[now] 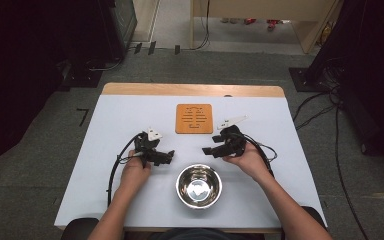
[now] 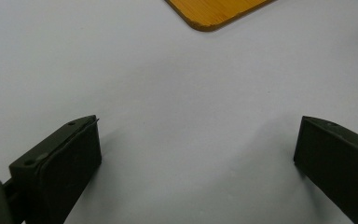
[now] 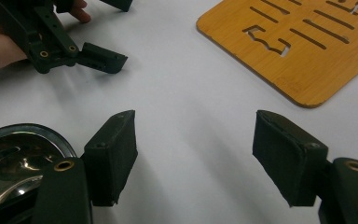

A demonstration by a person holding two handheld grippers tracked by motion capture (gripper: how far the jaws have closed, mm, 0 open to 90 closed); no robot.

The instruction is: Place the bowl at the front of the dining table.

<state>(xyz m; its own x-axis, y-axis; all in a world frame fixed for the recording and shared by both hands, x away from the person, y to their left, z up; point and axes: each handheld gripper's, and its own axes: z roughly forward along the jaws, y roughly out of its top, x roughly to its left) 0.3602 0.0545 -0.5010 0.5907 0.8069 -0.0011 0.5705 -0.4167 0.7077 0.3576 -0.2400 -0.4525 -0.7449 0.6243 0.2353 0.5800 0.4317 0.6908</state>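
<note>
my left hand-held gripper (image 1: pixel 169 158) and right hand-held gripper (image 1: pixel 207 150) gape empty over the counter (image 1: pixel 125 115); the bowl (image 3: pixel 14 154) and wooden board (image 2: pixel 214 11) are cut off.

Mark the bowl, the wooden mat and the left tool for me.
bowl (image 1: pixel 198 186), high view, inner bottom.
wooden mat (image 1: pixel 194 118), high view, slotted middle.
left tool (image 1: pixel 170 156), high view, between its open tips.
</note>
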